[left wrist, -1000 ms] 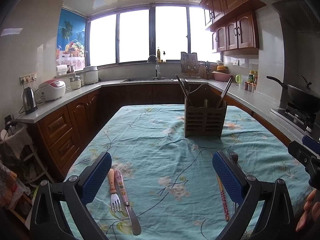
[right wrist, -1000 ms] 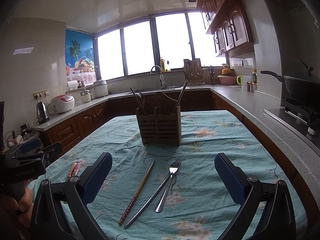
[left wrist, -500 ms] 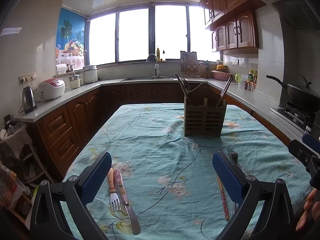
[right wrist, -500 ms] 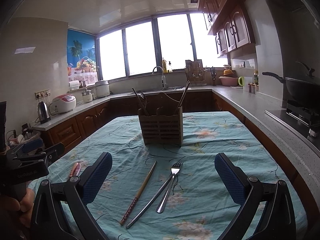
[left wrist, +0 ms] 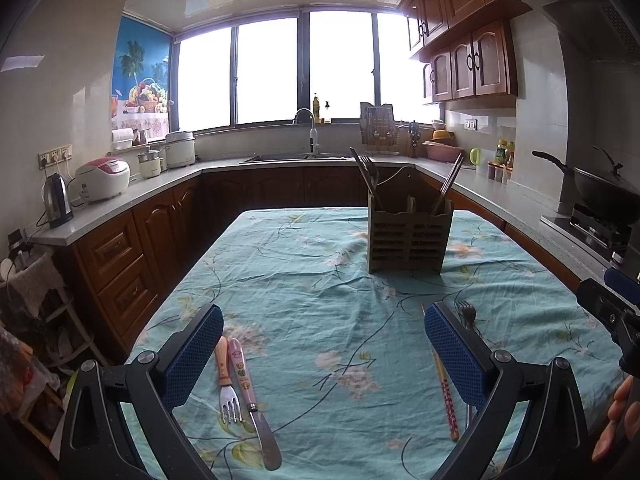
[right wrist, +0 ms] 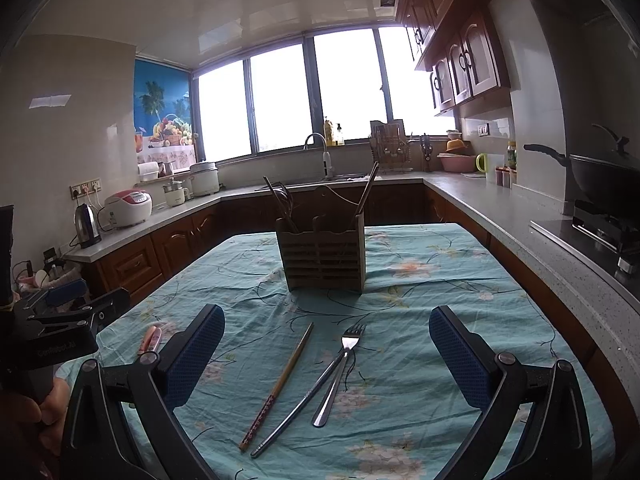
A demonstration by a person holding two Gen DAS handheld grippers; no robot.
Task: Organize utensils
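A wooden utensil caddy (left wrist: pixel 408 240) stands on the floral tablecloth, with utensils in it; it also shows in the right wrist view (right wrist: pixel 324 260). My left gripper (left wrist: pixel 324 344) is open and empty above a small orange-handled fork (left wrist: pixel 226 380) and a pink-handled knife (left wrist: pixel 250 392). My right gripper (right wrist: pixel 326 344) is open and empty above a wooden chopstick (right wrist: pixel 280 380), a metal chopstick (right wrist: pixel 300 400) and a steel fork (right wrist: pixel 340 372). The wooden chopstick (left wrist: pixel 442 380) and steel fork (left wrist: pixel 466 312) also show by the left gripper's right finger.
The table (left wrist: pixel 320 280) is covered by a teal cloth. Wooden counters run around it, with a kettle (left wrist: pixel 58 200) and rice cooker (left wrist: pixel 104 178) on the left, and a wok (left wrist: pixel 600 188) on a stove at the right. The other hand-held gripper (right wrist: pixel 60 320) shows at the left edge.
Both grippers have shifted only slightly; the caddy sits a little lower and closer in the right wrist view. Nothing was picked up or released.
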